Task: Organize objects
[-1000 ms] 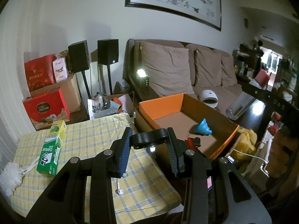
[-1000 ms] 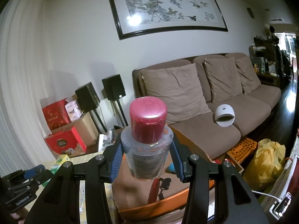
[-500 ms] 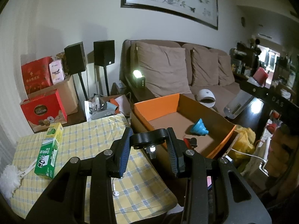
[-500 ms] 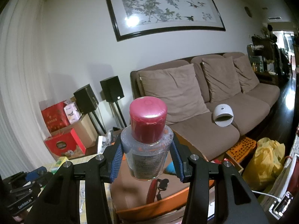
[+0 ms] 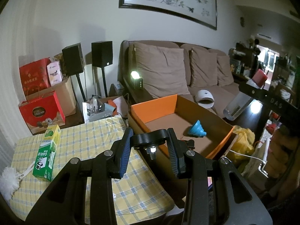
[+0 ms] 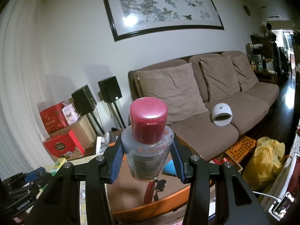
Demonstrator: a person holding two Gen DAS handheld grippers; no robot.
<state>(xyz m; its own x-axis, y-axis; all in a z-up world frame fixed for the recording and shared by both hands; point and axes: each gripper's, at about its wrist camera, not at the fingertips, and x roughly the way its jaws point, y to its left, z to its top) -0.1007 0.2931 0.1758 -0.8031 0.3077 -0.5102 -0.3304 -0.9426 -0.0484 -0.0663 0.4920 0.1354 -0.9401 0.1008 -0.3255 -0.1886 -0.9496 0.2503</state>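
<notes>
My left gripper (image 5: 149, 146) is shut on a small black bracket (image 5: 148, 140) with a bolt under it, above the seam between the table and the orange cardboard box (image 5: 153, 108). In the box lie a blue folding funnel (image 5: 196, 131) and some red and black items (image 6: 150, 189). My right gripper (image 6: 148, 157) is shut on a clear bottle (image 6: 147, 161) with a dark pink cap, held upright over the box's near end. The bottle (image 5: 236, 106) shows at the right edge of the left wrist view. A green drink carton (image 5: 47, 155) lies on the yellow checked tablecloth (image 5: 84, 140).
A white pom-pom (image 5: 8, 180) and a white earphone cable (image 5: 114, 196) lie on the cloth. Behind stand a brown sofa (image 6: 206, 127) with a white lamp-like device (image 6: 222, 114), two black speakers (image 5: 102, 54), red gift boxes (image 5: 41, 110) and a yellow bag (image 6: 268, 157) on the floor.
Almost nothing differs. Both grippers keep their hold, and the left wrist view has drifted only slightly.
</notes>
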